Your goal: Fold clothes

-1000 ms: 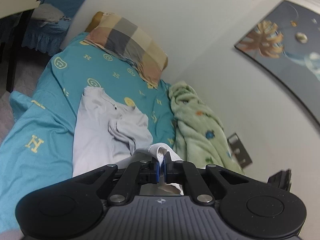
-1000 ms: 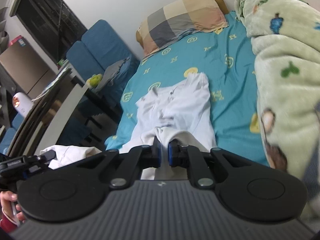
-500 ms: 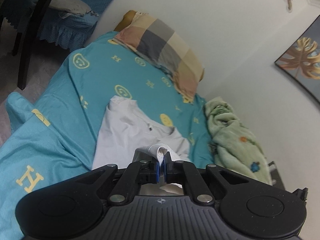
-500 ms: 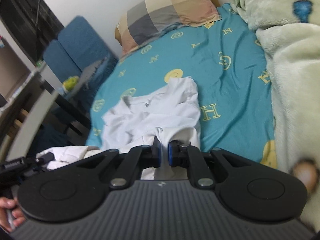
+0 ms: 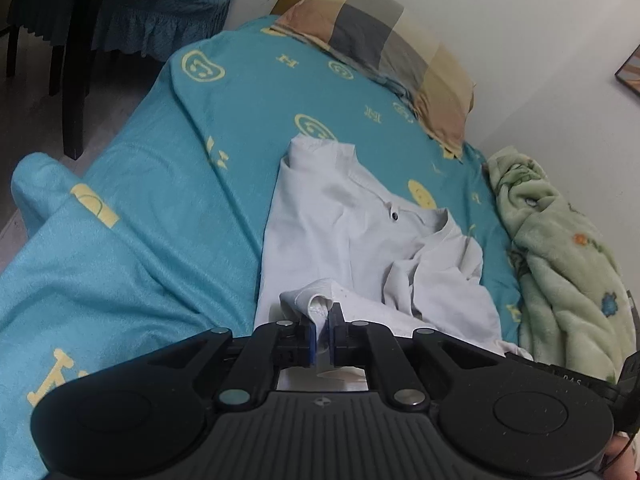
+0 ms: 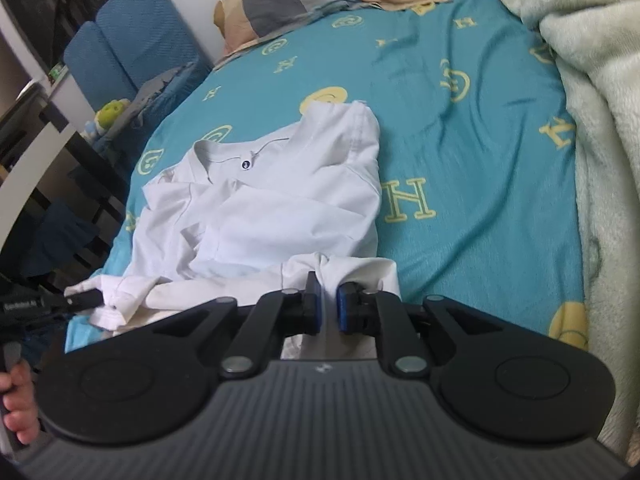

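Note:
A white shirt (image 5: 344,232) with a dark button lies crumpled on the teal bedsheet (image 5: 168,208); it also shows in the right wrist view (image 6: 272,196). My left gripper (image 5: 321,334) is shut on a bunched fold of the shirt's near hem. My right gripper (image 6: 328,308) is shut on another bunch of the same hem, its jaws held slightly apart by the cloth. The left gripper also shows at the left edge of the right wrist view (image 6: 80,300), pinching the hem.
A checked pillow (image 5: 384,44) lies at the bed's head by the white wall. A pale green fleece blanket (image 5: 560,248) is heaped along the right side (image 6: 600,120). Blue chairs (image 6: 132,44) and a dark table leg (image 5: 80,60) stand left of the bed.
Both grippers have moved down and forward toward the bed with the hem held. The shirt now lies closer and flatter on the sheet.

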{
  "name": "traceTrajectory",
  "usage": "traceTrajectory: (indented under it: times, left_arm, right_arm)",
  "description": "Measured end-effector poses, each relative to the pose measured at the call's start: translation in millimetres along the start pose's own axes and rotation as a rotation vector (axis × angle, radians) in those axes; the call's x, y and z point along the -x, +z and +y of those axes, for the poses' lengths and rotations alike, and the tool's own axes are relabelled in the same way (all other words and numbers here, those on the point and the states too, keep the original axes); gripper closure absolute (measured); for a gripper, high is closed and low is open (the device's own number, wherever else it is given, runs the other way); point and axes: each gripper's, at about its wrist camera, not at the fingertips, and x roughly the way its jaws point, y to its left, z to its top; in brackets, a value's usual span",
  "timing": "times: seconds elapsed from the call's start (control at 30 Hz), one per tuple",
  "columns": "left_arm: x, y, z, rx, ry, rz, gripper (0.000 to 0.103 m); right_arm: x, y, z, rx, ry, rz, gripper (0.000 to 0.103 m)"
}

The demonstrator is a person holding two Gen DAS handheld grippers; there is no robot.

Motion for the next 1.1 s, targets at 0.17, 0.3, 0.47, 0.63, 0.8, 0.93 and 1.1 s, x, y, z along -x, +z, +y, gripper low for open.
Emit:
traceTrajectory:
  times: [0.17,0.3,0.47,0.63,0.8,0.93,1.1]
  left_arm:
    - [15,-5,-5,-0.006,-0.018,-0.012,0.072]
    - [36,-16,-16,-0.027,-0.032,-0.032,0.054]
    - [52,-38,-32,-0.096,-0.003,-0.016,0.052]
    - [49,-51,-34,-0.145,0.072,0.021,0.052]
    - [36,-55,-25,-0.12,0.099,0.083,0.061]
    - [32,-58,-22,-0.111,0.09,0.107,0.07]
    - [37,-60,-27,-0.131,0.079,0.093,0.071]
  right_arm:
    - [12,1,-2,-0.069,0.021,-0.009,0.074]
    - [37,-6,-4,-0.125,0.05,-0.053,0.036]
    - [71,-19,-10,-0.158,0.028,-0.074,0.036]
    - [76,-32,-16,-0.137,-0.045,-0.015,0.036]
    - [55,-40,-13,-0.07,-0.065,0.038,0.037]
    - [45,-46,-11,-0.045,-0.051,0.047,0.054]
    - [46,-50,-6,0.001,-0.065,0.032,0.095]
